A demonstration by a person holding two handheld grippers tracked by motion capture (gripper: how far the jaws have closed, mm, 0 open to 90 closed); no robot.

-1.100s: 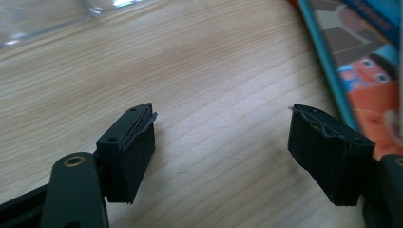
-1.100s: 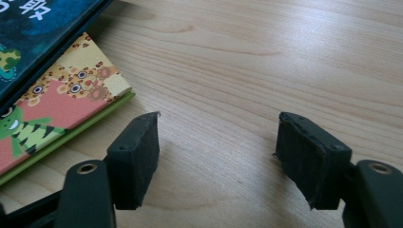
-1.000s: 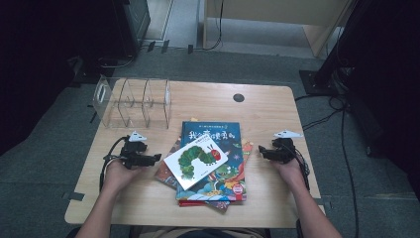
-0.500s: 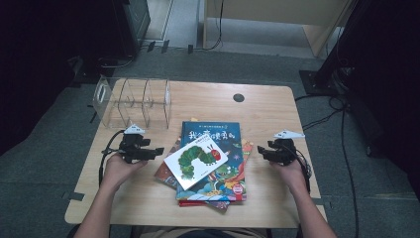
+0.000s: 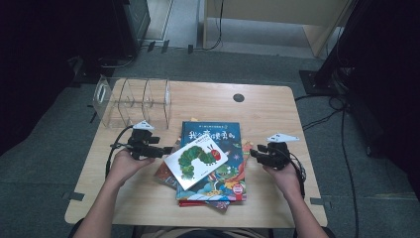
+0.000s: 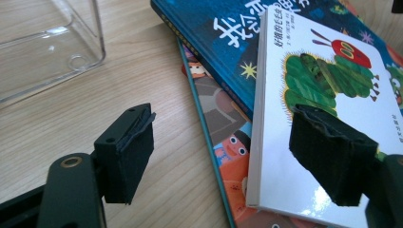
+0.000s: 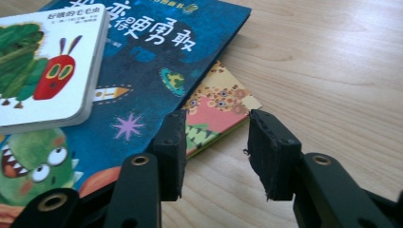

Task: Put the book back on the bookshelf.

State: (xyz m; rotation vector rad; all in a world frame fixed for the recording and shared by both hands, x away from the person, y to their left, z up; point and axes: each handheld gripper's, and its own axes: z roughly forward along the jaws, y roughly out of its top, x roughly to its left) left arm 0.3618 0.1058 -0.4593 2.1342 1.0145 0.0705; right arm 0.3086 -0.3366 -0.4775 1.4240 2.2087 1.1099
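A white caterpillar board book [image 5: 195, 161] [image 6: 328, 71] [image 7: 43, 71] lies tilted on top of a stack of picture books. Under it is a blue book [image 5: 210, 134] [image 6: 214, 33] [image 7: 161, 47]. My left gripper [image 5: 166, 149] [image 6: 228, 147] hovers at the stack's left side, open wide. One jaw is over the white book's cover, the other over bare table, and neither pad presses anything. My right gripper [image 5: 255, 153] [image 7: 216, 142] hangs at the stack's right side, above a yellow and pink book corner [image 7: 218, 102]. Its jaws have just been closing, with nothing between them.
A clear plastic divider rack [image 5: 131, 101] [image 6: 43, 47] stands at the back left of the wooden table [image 5: 267, 114]. A small dark round hole [image 5: 238, 97] is at the back centre. Cables and dark furniture surround the table.
Both grippers have risen slightly. The right one has edged toward the stack and its jaws have narrowed. The books have not moved.
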